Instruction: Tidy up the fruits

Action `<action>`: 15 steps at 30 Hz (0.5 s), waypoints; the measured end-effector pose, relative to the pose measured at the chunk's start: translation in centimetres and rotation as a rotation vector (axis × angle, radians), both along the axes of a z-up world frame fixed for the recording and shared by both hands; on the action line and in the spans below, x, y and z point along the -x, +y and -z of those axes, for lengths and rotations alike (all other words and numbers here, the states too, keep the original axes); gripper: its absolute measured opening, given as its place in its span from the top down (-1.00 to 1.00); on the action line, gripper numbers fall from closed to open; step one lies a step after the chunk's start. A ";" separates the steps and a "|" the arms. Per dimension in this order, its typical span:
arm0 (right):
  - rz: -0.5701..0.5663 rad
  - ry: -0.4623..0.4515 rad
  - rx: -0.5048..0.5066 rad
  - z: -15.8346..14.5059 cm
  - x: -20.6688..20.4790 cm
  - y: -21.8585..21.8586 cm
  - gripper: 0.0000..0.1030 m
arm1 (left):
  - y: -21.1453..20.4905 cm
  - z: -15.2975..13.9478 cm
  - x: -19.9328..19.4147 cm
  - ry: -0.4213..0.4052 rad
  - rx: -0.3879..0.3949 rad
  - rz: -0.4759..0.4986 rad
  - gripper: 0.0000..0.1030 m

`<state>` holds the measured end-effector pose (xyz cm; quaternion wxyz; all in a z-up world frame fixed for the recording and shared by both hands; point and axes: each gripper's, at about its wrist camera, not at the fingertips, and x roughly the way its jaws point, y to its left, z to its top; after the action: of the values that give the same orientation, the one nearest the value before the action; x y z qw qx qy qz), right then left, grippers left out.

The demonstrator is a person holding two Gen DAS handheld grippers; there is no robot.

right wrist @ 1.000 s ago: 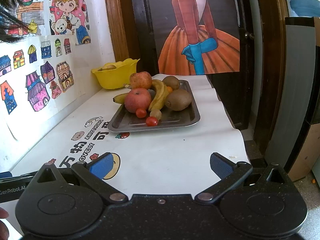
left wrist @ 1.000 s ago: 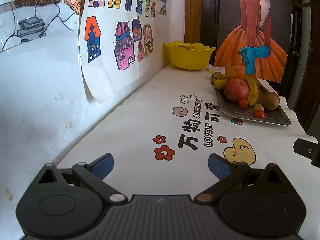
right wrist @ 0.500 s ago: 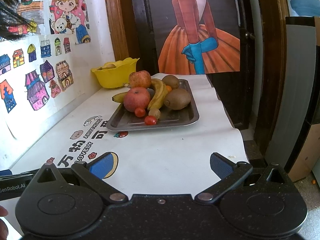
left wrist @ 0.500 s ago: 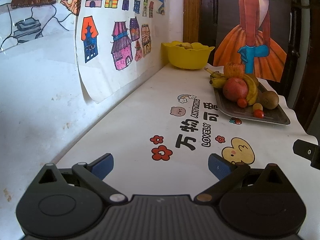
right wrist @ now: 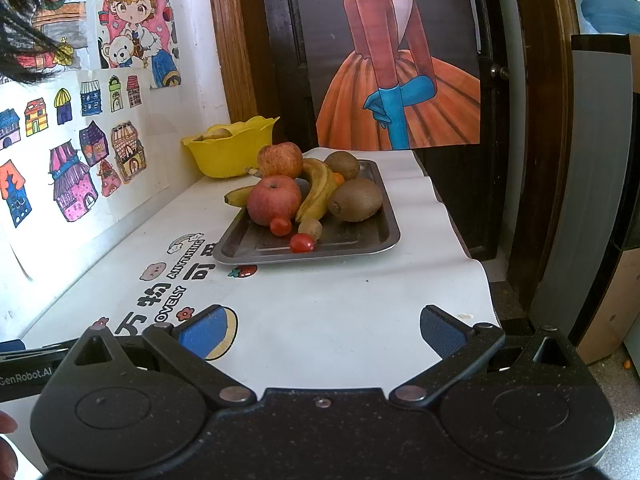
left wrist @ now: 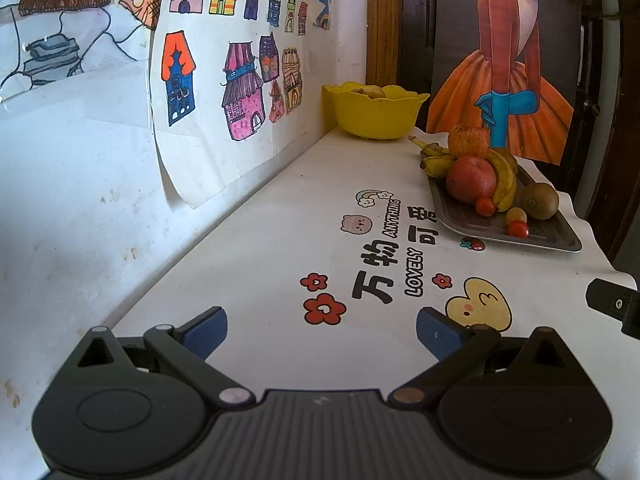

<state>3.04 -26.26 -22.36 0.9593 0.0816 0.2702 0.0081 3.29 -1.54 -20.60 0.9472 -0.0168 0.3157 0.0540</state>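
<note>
Holding my left gripper and right gripper open and empty, I risk rolling the small red cherry tomato off the grey metal tray's near edge.

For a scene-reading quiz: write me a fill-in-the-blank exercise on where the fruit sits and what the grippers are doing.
1. The apples, bananas and kiwis lie on a metal ____.
2. The bowl near the wall is coloured ____.
3. The left gripper and right gripper both have their jaws ____.
4. The cherry tomato nearest the tray's front edge is coloured ____.

Missing words: tray; yellow; open; red.
</note>
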 end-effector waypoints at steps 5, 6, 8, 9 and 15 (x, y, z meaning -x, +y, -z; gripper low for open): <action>0.000 0.000 0.000 0.0 0.0 0.0 -0.99 | 0.0 0.0 -0.1 0.001 0.002 0.002 -0.99; 0.000 -0.001 0.000 0.0 0.0 0.0 -0.99 | 0.0 0.0 -0.1 0.001 0.003 0.002 -0.99; -0.001 -0.001 0.000 0.0 0.0 0.0 -0.99 | 0.0 0.0 -0.1 0.003 0.004 0.003 -0.99; -0.001 0.000 0.000 0.0 0.0 0.0 -0.99 | 0.0 0.0 -0.1 0.004 0.004 0.002 -0.99; -0.001 0.001 -0.001 0.0 -0.1 0.2 -0.99 | 0.2 0.2 -0.2 0.012 0.004 0.003 -0.99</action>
<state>3.09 -26.11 -22.39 0.9591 0.0822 0.2709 0.0087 3.54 -1.35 -20.76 0.9452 -0.0179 0.3217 0.0523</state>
